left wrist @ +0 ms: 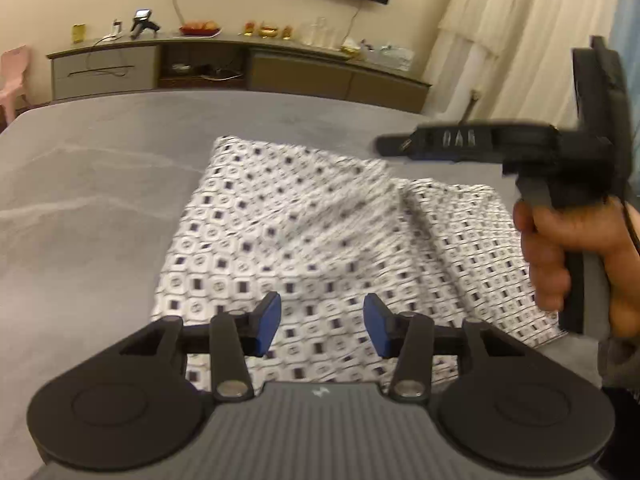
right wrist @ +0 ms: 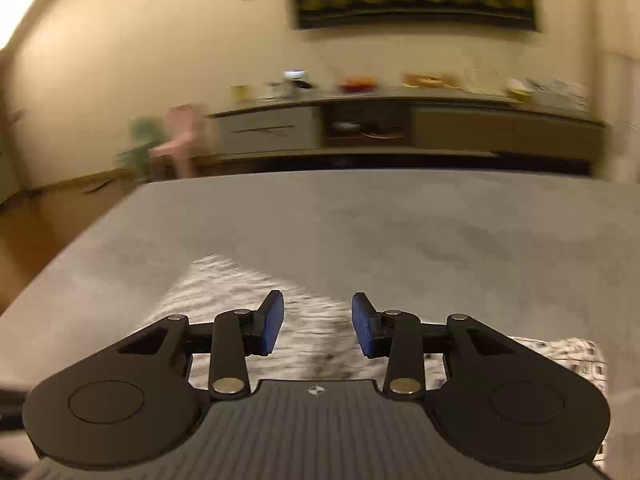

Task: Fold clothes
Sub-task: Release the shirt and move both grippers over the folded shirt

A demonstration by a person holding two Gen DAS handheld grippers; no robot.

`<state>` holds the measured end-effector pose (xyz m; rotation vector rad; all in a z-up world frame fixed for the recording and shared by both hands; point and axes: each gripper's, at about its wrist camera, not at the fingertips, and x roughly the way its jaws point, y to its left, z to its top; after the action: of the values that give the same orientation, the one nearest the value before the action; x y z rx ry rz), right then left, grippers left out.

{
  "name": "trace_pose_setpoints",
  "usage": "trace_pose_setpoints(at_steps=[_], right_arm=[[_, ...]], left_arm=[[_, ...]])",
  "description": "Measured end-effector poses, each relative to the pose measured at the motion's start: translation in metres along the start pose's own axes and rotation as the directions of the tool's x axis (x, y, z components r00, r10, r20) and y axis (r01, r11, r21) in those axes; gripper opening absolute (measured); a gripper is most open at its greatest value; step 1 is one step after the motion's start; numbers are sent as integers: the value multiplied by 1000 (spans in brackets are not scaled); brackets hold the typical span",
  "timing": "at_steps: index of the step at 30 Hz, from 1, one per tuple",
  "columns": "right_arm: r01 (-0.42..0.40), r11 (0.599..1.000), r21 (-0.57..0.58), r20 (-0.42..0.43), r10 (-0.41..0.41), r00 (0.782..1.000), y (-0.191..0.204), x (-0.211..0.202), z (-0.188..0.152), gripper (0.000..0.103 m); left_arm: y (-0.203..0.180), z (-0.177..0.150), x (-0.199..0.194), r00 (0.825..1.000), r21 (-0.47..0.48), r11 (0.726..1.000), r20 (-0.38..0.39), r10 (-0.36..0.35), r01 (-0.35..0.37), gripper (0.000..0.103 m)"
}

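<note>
A white garment with small dark squares (left wrist: 304, 232) lies folded on the grey bed (left wrist: 88, 184); a fold ridge runs down its right part. My left gripper (left wrist: 322, 324) is open and empty, just above the garment's near edge. My right gripper shows in the left wrist view (left wrist: 400, 146), held by a hand (left wrist: 568, 256) above the garment's far right corner. In the right wrist view the right gripper (right wrist: 318, 322) is open and empty above the blurred garment (right wrist: 236, 292).
A long low sideboard (left wrist: 224, 64) with fruit plates and small items stands against the far wall beyond the bed. A pink chair (left wrist: 14, 76) stands at the left, white curtains (left wrist: 492, 40) at the right. Bare grey bed surface (right wrist: 400, 232) stretches beyond the garment.
</note>
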<state>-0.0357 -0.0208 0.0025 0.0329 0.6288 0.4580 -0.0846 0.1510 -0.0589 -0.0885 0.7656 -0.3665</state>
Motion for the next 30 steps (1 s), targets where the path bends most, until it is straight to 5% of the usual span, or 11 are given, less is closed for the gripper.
trace_pose_setpoints(at_steps=[3,7,10,17,21,22,23,24,30], right_arm=[[-62,992,-109,-81,53,995,13,8,-15,38],[-3,999,-51,-180,-6,984,-9,24,-28,40],[10,999,-45,-149,-17,989,-2,13,-14,42],[-95,981,171,-188,127,974,-19,-9,-37,54],[-138,961,240,-197,187,962,-23,-22,-61,60],[-121,973,195,-192,159,968,-17,-22,-63,56],[-103,983,150,-187,130,974,-11,-22,-65,24],[-86,990,108,-179,104,978,-6,-23,-66,14],[-77,997,-18,-172,73,982,4,-48,-58,8]], left_arm=[[-13,-4,18,999,36,999,-39,-10,11,46],[-26,-12,20,1000,106,994,-31,4,-1,46],[-26,-9,12,1000,107,994,-9,-20,21,46],[-18,-5,9,1000,118,993,-24,-18,21,46],[-27,-5,-5,1000,235,972,-4,19,-18,46],[-28,-6,-7,1000,243,970,-2,7,-7,46],[-28,-7,-9,1000,247,969,0,-4,4,46],[-27,-8,-11,1000,251,968,9,-8,5,46],[-12,0,-17,998,192,981,48,-38,28,46]])
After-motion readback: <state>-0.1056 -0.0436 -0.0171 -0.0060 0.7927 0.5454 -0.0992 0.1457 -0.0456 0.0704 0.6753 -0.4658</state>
